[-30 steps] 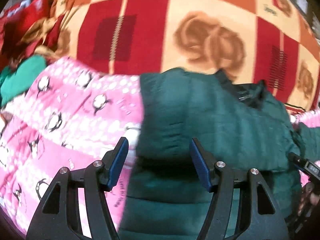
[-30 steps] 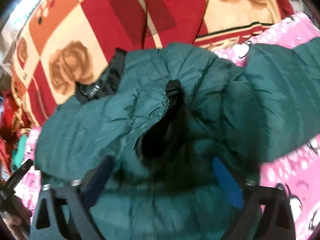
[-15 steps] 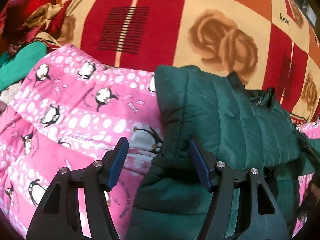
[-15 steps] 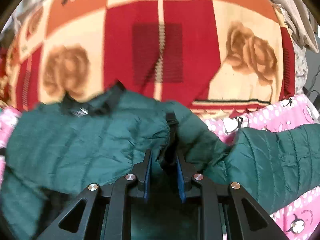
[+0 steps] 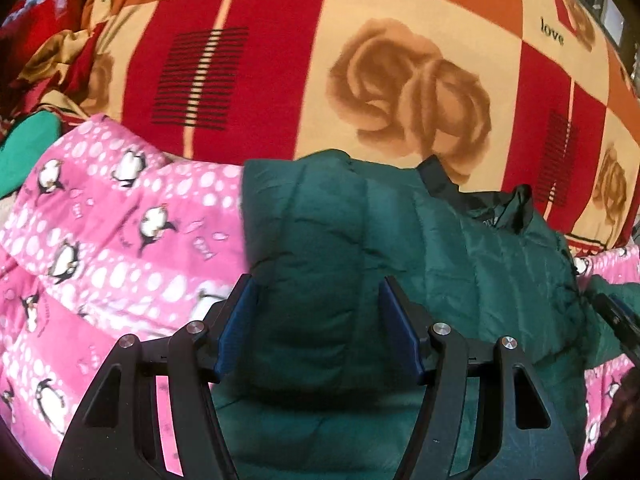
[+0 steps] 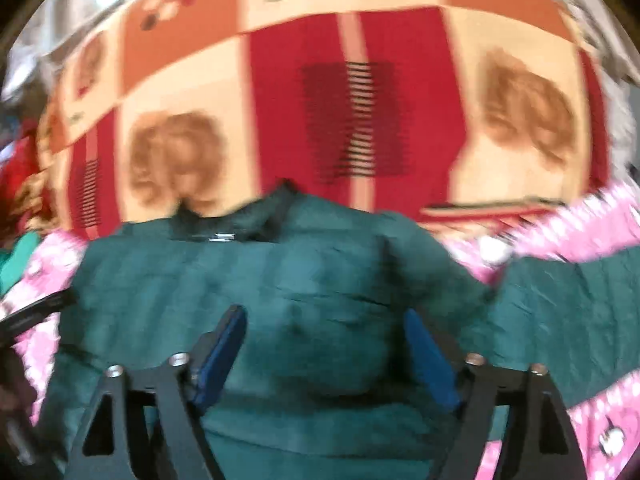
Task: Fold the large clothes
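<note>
A dark green quilted puffer jacket (image 5: 360, 240) lies on a pink penguin-print blanket (image 5: 100, 240), its black collar (image 5: 492, 208) pointing away from me. My left gripper (image 5: 316, 312) is open and empty just above the jacket's left folded edge. In the blurred right wrist view the jacket (image 6: 280, 280) fills the lower half, with its right sleeve (image 6: 568, 300) spread out to the right. My right gripper (image 6: 324, 340) is open and empty over the jacket's middle.
A red, orange and cream rose-print blanket (image 5: 360, 60) covers the bed beyond the jacket. Red and green clothes (image 5: 28, 80) are heaped at the far left. The other gripper's tip (image 5: 620, 316) shows at the right edge of the left wrist view.
My right gripper was shut on a fold of the jacket half a second ago; it has opened and let go. My left gripper stayed open and shifted right over the jacket's edge.
</note>
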### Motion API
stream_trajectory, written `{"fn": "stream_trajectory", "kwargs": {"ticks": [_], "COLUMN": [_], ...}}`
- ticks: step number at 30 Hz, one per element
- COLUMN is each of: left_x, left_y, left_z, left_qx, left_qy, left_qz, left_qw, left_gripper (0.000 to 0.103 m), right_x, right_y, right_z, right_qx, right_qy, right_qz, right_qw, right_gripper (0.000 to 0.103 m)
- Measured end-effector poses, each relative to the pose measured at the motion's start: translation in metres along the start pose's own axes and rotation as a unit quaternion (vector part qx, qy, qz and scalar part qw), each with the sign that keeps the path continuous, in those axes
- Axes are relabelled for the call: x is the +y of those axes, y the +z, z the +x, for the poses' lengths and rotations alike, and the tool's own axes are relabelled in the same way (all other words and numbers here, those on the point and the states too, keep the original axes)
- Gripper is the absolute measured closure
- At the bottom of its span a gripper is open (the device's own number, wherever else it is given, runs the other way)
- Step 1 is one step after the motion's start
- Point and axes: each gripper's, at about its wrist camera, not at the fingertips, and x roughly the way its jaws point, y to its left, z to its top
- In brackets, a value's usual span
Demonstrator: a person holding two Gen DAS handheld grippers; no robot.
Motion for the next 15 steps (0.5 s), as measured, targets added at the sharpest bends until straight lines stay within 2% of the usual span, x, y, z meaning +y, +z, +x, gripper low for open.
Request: {"fn": "stream_trajectory", "kwargs": {"ticks": [4,9,12,15], "left_x": [-0.012,-0.014,-0.008,-0.005], "left_y": [-0.002,-0.007,-0.01,-0.012], "left_z": [0.017,0.037,0.044,0.049], "left_qx": [-0.006,0.004,0.0,0.0], "left_qy": [0.022,0.032,0.022,0.021], "left_qz": [0.01,0.023,0.007,-0.002], "left_qw": [0.9997,0.9992,0.9997,0.9998], "left_gripper": [0.026,0.015,0.011,0.009], "right_x": [0.035,0.021,0.016,0.016], "right_y": [0.006,-0.001,-0.008,-0.003], "right_z": [0.038,0.095,0.103,0.101], "right_qx": [0.03,0.067,0.062,0.076], "right_qy": [0.035,0.018,0.022,0.023], "right_qz": [-0.03,0.011,0.022,0.014], "right_qw": [0.999,0.998,0.998,0.997], "right_gripper": [0.023,0.022,0.018,0.018]}}
